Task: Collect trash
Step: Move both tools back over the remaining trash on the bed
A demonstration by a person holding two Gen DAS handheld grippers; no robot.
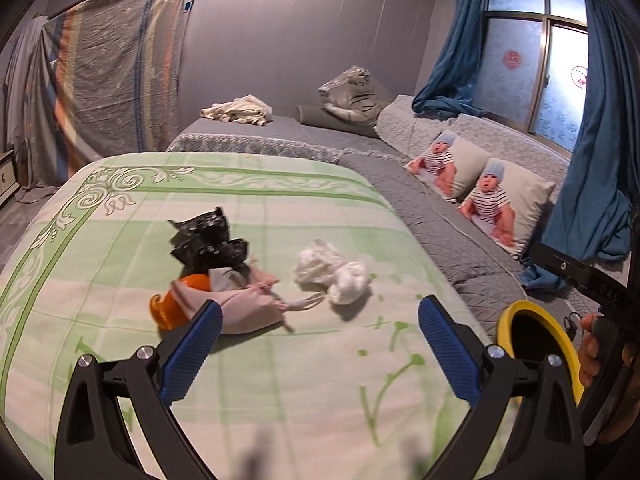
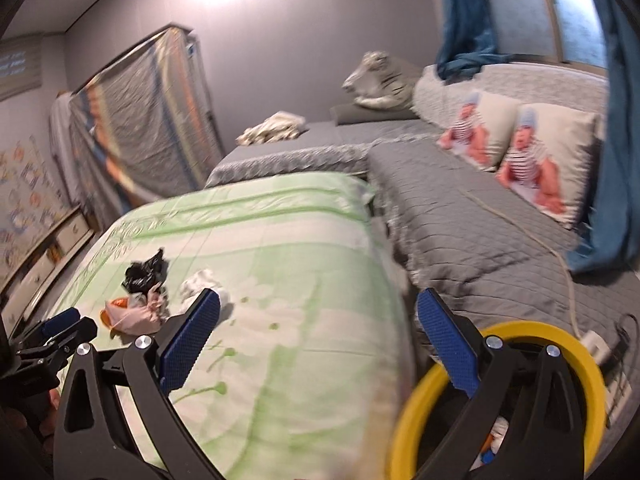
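Trash lies on a green-and-white quilt [image 1: 280, 184]: a crumpled black plastic bag [image 1: 208, 242], a pink wrapper [image 1: 248, 304] over an orange piece [image 1: 176, 308], and crumpled white tissue [image 1: 332, 272]. My left gripper [image 1: 320, 316] is open and empty, just short of the pile. A yellow-rimmed bin [image 1: 540, 352] stands at the right beside the bed. In the right wrist view the same pile shows, with the black bag [image 2: 146, 272], the pink wrapper [image 2: 136, 316] and the tissue [image 2: 200, 284]. My right gripper [image 2: 318, 312] is open and empty above the yellow bin [image 2: 500, 400], which holds some trash.
A grey quilted bed [image 2: 480, 232] adjoins on the right with two baby-print pillows [image 1: 480, 188]. A cord and power strip [image 2: 592, 344] lie on it. Blue curtains [image 1: 592, 160] hang by the window. A covered wardrobe [image 1: 116, 80] stands at the back left.
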